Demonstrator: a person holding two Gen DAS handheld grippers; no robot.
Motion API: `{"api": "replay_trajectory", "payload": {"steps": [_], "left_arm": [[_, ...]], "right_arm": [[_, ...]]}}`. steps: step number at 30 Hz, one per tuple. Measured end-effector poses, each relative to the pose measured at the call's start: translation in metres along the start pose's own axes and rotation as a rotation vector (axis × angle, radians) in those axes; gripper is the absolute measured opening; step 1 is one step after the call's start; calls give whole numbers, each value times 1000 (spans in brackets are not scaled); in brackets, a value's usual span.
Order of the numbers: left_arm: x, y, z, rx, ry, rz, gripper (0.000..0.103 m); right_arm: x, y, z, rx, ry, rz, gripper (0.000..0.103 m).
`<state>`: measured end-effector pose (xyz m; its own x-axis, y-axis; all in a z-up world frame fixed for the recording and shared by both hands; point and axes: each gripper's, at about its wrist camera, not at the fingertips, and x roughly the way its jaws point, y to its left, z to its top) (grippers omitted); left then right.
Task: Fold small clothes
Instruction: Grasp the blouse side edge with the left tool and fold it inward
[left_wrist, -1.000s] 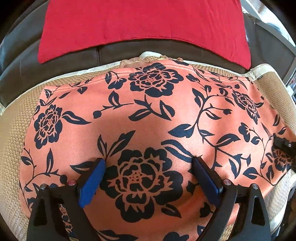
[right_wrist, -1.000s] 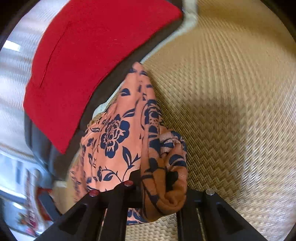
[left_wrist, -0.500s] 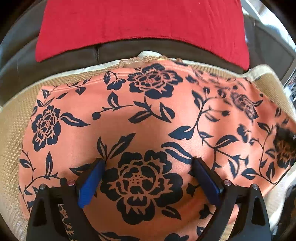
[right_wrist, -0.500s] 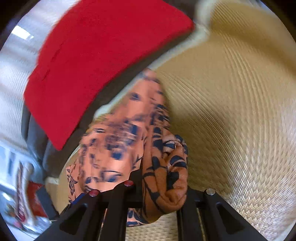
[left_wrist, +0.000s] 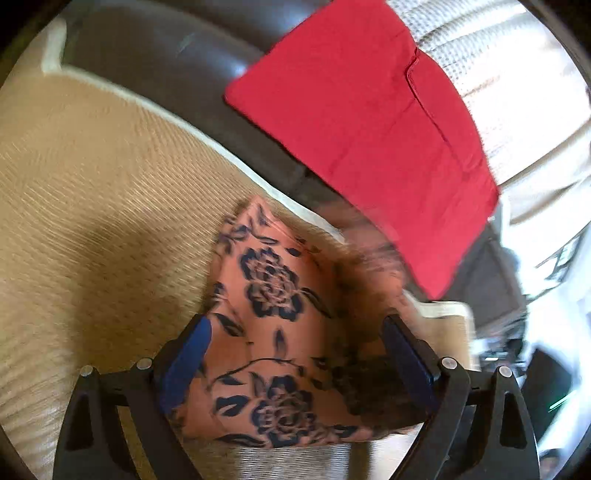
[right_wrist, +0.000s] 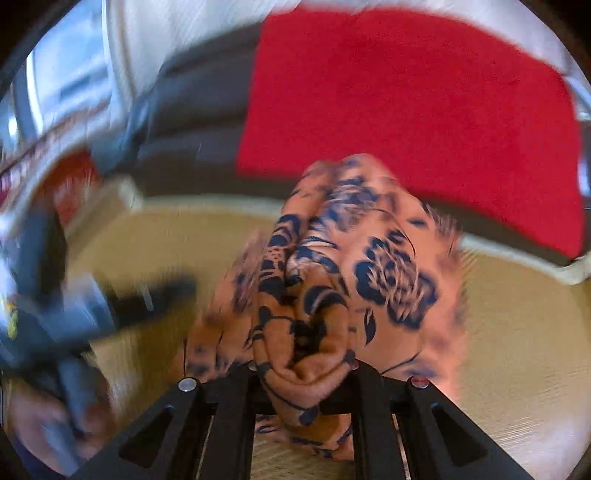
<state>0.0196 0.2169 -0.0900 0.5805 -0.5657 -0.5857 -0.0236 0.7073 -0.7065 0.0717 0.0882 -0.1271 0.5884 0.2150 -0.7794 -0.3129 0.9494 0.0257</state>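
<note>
Salmon-pink fabric with dark navy flower print (right_wrist: 391, 280), a small garment, is bunched up and pinched tight in the right gripper (right_wrist: 303, 373), hanging out ahead of it over the tan woven mat (right_wrist: 524, 332). The left gripper (left_wrist: 295, 365) is spread wide, blue pads (left_wrist: 184, 365) either side of the cloth, not pressing on it. Past both grippers sits a red rectangular cushion (left_wrist: 369, 122) on a dark brown leather sofa back (left_wrist: 147, 55). Everything's pretty motion-blurred.
</note>
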Motion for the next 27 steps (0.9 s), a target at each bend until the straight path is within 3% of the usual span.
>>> {"api": "replay_trajectory", "payload": {"steps": [2,3,5,9,12,13,14,15,16,18,21,24,27], "left_arm": [[17,-2,3,-25,54,-48,93],[25,-5,5,-26,73,-59,93],[42,-17,9,-5,113,-52,93],[70,-49,19,47,161,-108,93],[105,-61,27,74,225,-38,93],[114,-64,27,94,243,-28,78],[123,-68,27,123,265,-35,42],[128,-71,28,146,284,-18,24],[128,-75,31,175,281,12,16],[108,-86,37,233,228,-47,17],[83,-87,44,326,153,-65,17],[98,-51,49,296,183,15,17],[123,-17,43,266,258,117,17]], "right_arm": [[38,11,-20,0,105,9,11],[43,11,-24,9,113,14,11],[38,7,-26,22,94,29,10],[12,-3,-15,-5,44,29,10],[3,-3,-21,-23,34,28,10],[3,-1,-24,-31,33,25,10],[2,2,-27,-37,32,22,10],[2,7,-29,-40,30,21,10],[-1,8,-30,-44,24,17,10],[-9,11,-27,-58,-5,12,10],[-24,21,-18,-73,-62,28,10],[-20,39,-18,-94,-65,64,18],[21,61,-35,-126,38,137,34]]}}
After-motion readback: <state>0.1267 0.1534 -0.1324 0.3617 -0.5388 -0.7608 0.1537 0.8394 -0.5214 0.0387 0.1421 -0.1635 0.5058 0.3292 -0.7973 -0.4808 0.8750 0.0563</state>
